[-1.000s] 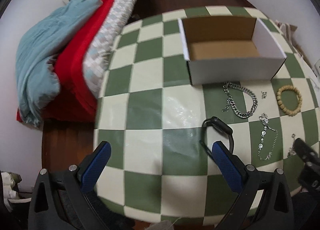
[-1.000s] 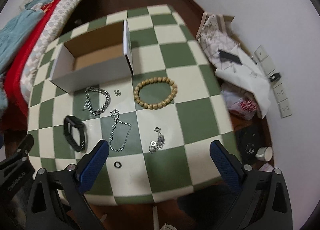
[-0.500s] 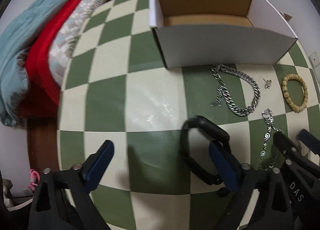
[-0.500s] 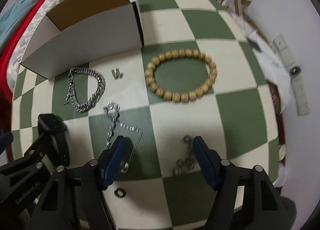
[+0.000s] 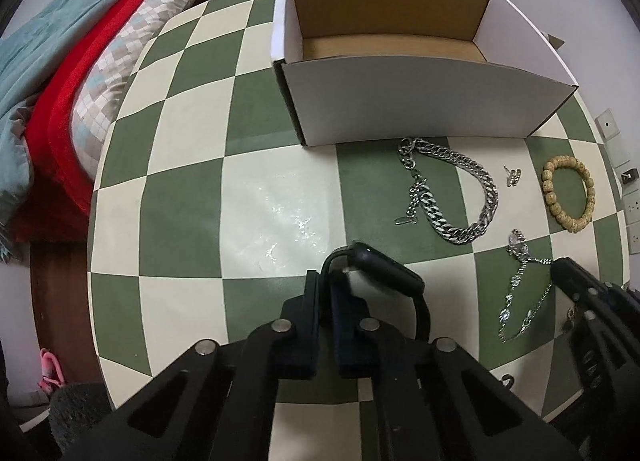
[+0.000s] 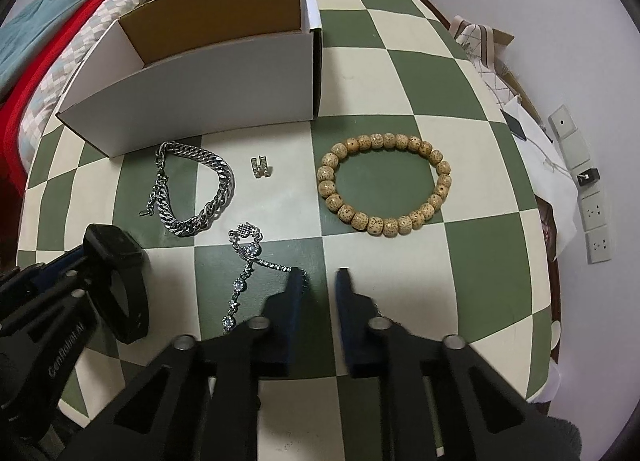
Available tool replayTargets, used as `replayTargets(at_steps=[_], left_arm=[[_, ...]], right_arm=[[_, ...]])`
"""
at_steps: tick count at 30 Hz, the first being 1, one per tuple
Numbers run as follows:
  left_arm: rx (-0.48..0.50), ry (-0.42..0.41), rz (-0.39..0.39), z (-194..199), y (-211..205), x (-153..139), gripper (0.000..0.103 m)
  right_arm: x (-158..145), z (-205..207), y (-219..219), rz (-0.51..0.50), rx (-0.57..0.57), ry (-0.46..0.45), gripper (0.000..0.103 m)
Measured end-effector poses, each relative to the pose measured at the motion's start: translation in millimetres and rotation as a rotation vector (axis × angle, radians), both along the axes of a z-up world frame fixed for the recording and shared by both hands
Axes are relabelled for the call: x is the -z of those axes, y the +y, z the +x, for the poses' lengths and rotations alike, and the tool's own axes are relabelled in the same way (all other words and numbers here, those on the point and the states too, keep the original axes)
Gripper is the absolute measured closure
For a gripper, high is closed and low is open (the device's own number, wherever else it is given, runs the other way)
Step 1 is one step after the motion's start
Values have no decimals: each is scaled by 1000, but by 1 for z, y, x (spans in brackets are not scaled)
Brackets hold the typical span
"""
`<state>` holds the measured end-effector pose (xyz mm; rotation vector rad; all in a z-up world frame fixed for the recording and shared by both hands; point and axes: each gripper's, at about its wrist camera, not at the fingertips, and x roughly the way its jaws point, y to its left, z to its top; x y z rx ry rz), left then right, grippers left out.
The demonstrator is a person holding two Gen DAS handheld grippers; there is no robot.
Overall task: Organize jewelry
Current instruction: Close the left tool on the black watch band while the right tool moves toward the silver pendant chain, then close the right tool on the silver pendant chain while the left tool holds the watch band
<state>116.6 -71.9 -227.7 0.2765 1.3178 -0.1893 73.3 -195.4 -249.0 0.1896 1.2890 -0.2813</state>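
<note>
The black band-shaped wristband with a flat rectangular face [image 5: 380,273] lies at the near side of the round table with a green and cream checkered cover [image 5: 180,197], and the left gripper [image 5: 326,297] has its two fingers pressed together on the near-left part of its strap. To its right lies the thin silver chain with clear round stones [image 6: 244,265], and the right gripper [image 6: 320,285] stands just beside this chain with its fingers narrowly apart; whether they hold anything I cannot tell, because the tips hide the table under them. Farther away lie the thick silver curb-link chain bracelet [image 6: 192,193], the small silver H-shaped piece [image 6: 261,168] and, to the right, the tan wooden bead bracelet [image 6: 384,185], all apart from each other. Behind them, at the far side, stands the open white cardboard box with brown inside [image 5: 424,101]; the thick chain lies close to its near wall. Beyond the left edge of the table, a bed with red, teal and patterned blankets [image 5: 60,73] is seen.
</note>
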Motion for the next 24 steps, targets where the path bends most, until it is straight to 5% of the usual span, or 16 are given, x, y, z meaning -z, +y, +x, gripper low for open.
replayTargets(at_steps=[1, 14, 17, 20, 21, 22, 24], left_arm=[[-1, 0, 2, 0, 1, 0, 101], [-13, -45, 13, -9, 20, -24, 101], [-21, -53, 20, -10, 23, -26, 101], [-32, -58, 28, -9, 30, -26, 101], [-35, -59, 30, -8, 32, -26, 101], [-37, -60, 33, -8, 33, -26, 101], [-42, -64, 37, -6, 37, -27, 101]], right_arm=[[0, -2, -1, -1, 8, -2, 103], [-41, -37, -53, 186, 123, -129, 103], [-40, -29, -56, 302, 99, -117, 103], [-28, -14, -50, 325, 63, -77, 84], [-26, -9, -47, 332, 54, -79, 68], [-21, -5, -41, 327, 41, -76, 61], [-13, 3, -28, 284, 12, -51, 61]])
